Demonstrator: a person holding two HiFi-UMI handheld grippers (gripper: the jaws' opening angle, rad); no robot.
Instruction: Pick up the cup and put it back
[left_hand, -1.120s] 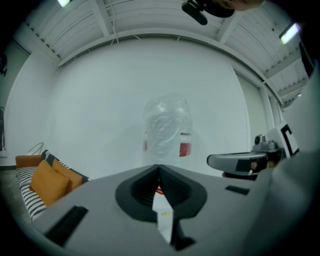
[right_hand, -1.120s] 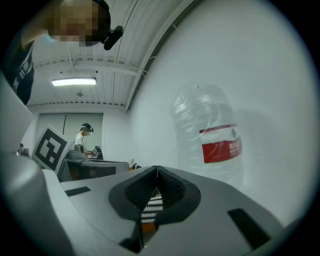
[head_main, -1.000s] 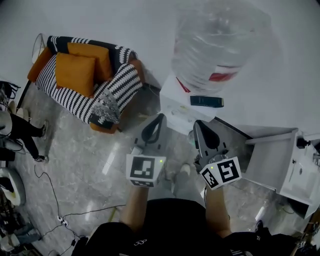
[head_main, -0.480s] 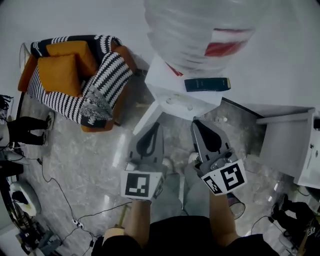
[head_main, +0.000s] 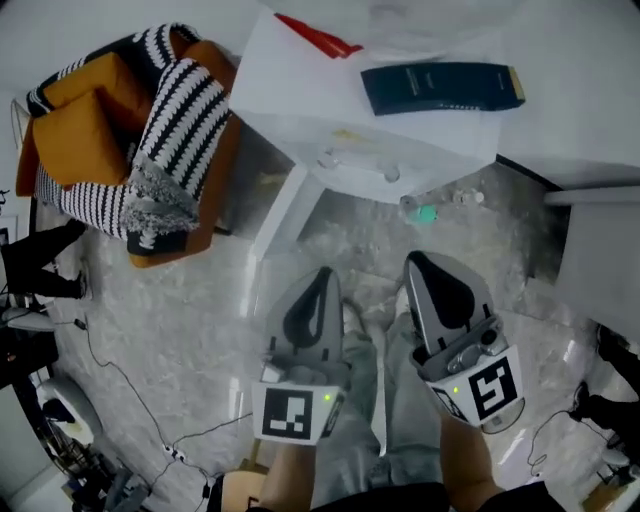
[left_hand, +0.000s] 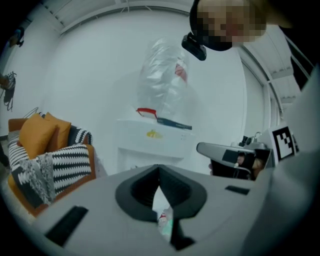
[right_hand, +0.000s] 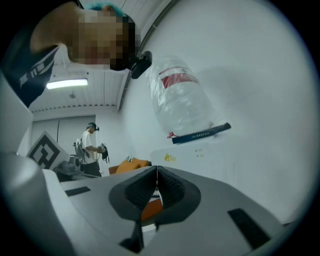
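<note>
Both grippers hang low in front of the person's legs, side by side, pointing at a white water dispenser (head_main: 330, 110). My left gripper (head_main: 322, 272) is shut with nothing in it, and its tips (left_hand: 159, 170) meet. My right gripper (head_main: 415, 258) is likewise shut and empty, its tips (right_hand: 157, 169) closed. A small clear thing with a green part (head_main: 425, 210) lies on the floor under the dispenser's front. I cannot tell whether it is the cup. The big water bottle (left_hand: 165, 85) stands on the dispenser.
A dark blue flat object (head_main: 440, 85) lies on the dispenser's top. A striped armchair with orange cushions (head_main: 130, 140) stands to the left. A grey-white cabinet (head_main: 600, 250) is at the right. Cables (head_main: 130, 400) run over the marble floor. Another person (right_hand: 91, 150) stands far off.
Both grippers have sunk toward the floor, still shut. The head view has tipped down, so the bottle has slid out at the top and the dispenser's front looms larger.
</note>
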